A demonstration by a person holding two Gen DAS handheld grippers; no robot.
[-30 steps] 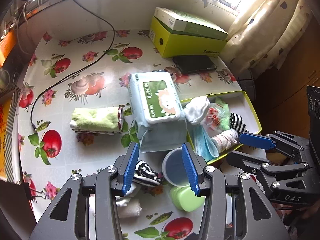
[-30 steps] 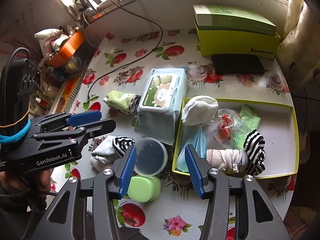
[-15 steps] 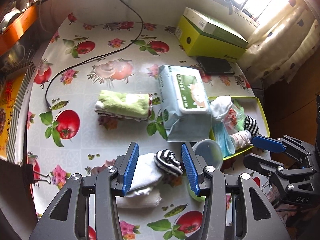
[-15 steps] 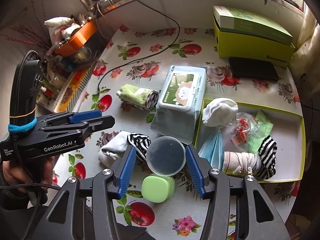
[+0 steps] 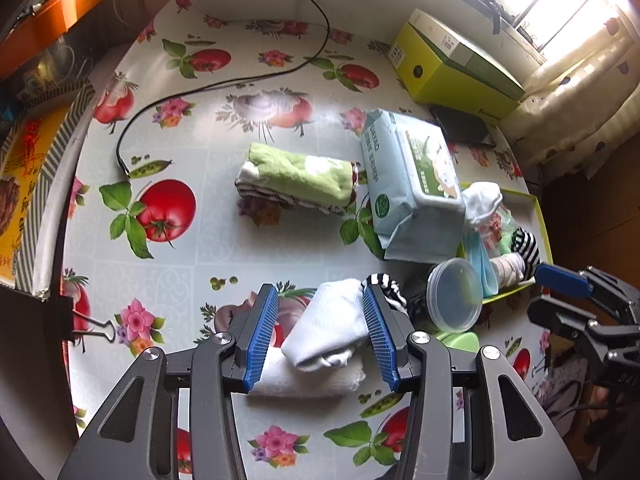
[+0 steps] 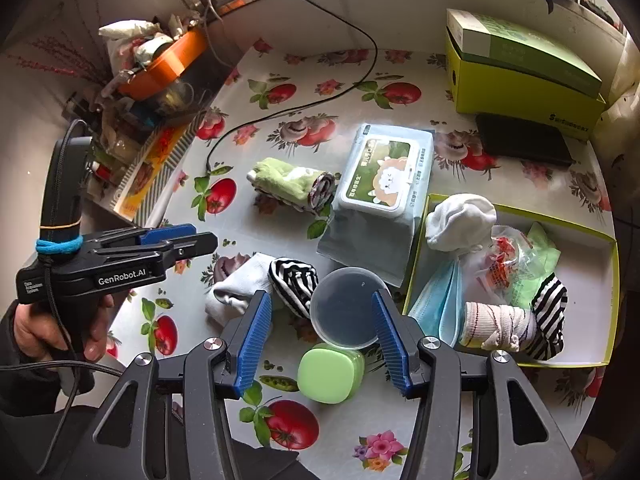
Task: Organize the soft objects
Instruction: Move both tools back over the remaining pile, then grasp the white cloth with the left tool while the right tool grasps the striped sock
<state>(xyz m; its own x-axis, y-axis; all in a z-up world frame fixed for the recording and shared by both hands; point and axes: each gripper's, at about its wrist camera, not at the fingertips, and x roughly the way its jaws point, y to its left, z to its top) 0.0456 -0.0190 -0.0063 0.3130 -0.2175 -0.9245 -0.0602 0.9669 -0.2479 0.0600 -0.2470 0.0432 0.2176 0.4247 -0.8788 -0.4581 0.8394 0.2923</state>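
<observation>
The left gripper (image 5: 320,332), jaws wide and empty, hovers directly over the folded white cotton sock (image 5: 332,328) on the surface; its long axis runs diagonally between the jaws.

Our left tongs (image 5: 322,336) and right tongs (image 6: 322,340) are black linked frames with silver screws and ribbed blue pads (image 5: 262,338). The left handle (image 6: 64,200) reads "GenRobot.AI" in white, wears a blue band (image 6: 58,246), and trails a black cable (image 6: 60,364). We wear a dark sleeve (image 6: 10,360).
</observation>
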